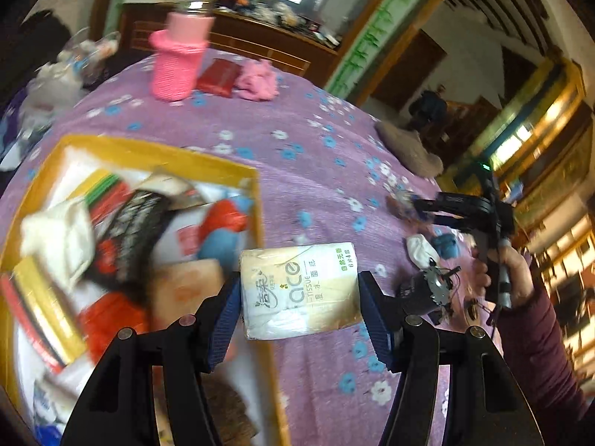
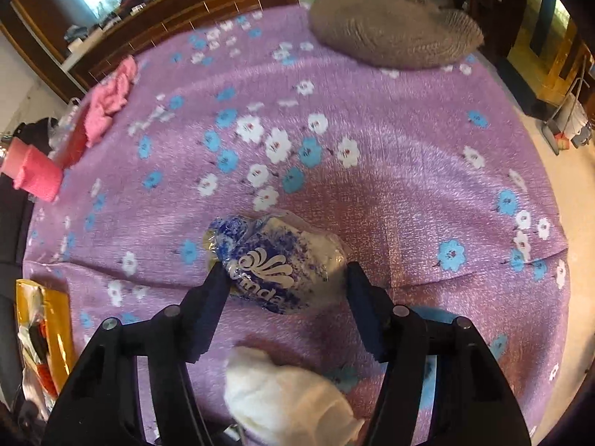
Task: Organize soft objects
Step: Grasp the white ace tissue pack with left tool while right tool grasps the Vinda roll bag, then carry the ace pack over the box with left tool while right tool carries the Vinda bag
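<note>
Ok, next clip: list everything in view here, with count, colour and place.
tissue pack: one, white and tan, between the left gripper's pads, beside the box
tissue packet: one, blue and white, on the bedspread between the right gripper's fingers
box: one, yellow-rimmed, on the bedspread, full of mixed red, white, black and blue items
bedspread: one, purple with blue and white flowers
knitted bottle cover: one, pink, far side of bed
red pouch: one, beside the cover
pink knit: one, near the headboard
cushion: one, grey-brown, far edge
white wad: one, below the right gripper
left gripper: black, blue pads, gripping the tissue pack
right gripper: black, open, straddling the packet
hand: one, maroon sleeve, holding the right gripper
</note>
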A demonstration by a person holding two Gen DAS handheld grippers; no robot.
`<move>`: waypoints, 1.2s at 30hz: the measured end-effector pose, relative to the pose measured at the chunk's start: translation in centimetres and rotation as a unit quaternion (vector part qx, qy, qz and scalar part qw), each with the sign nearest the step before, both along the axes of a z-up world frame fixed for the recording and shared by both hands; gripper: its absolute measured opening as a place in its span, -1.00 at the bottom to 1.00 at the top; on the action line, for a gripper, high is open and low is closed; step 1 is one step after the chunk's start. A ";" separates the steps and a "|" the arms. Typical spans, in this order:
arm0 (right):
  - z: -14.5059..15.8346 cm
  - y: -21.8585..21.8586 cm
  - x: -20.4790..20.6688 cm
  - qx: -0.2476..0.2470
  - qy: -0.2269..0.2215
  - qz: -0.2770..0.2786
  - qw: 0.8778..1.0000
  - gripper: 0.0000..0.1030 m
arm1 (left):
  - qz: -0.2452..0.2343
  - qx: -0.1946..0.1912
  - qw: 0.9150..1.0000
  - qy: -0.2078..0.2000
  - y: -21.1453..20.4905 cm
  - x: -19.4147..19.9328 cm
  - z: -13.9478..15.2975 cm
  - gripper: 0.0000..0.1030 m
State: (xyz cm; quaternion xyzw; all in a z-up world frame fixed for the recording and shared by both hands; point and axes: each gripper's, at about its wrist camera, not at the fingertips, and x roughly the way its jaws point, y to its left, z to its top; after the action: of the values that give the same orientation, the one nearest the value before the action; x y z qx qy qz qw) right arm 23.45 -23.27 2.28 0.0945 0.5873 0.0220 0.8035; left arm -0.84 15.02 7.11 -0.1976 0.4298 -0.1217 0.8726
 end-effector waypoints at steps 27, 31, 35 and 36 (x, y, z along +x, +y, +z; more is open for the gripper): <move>7.4 23.3 -18.4 0.093 -0.069 0.284 0.952 0.22 | 0.165 0.041 0.985 0.022 14.1 -10.4 0.6 0.18; 6.5 26.4 -20.3 0.081 -0.070 0.313 0.944 0.22 | 0.144 0.070 0.986 0.047 14.0 -5.5 0.3 0.18; 6.0 27.7 -21.2 0.077 -0.068 0.323 0.941 0.22 | 0.127 0.093 0.984 0.082 13.4 -0.2 -0.8 0.19; 5.9 27.9 -21.3 0.077 -0.067 0.325 0.940 0.22 | 0.127 0.096 0.983 0.090 13.4 1.0 -1.1 0.19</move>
State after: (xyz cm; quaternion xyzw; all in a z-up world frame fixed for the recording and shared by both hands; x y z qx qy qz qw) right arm 2.20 4.64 8.19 -0.0417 0.5270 0.3338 0.7805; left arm 0.19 28.42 6.04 -0.1757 0.4875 0.0507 0.8537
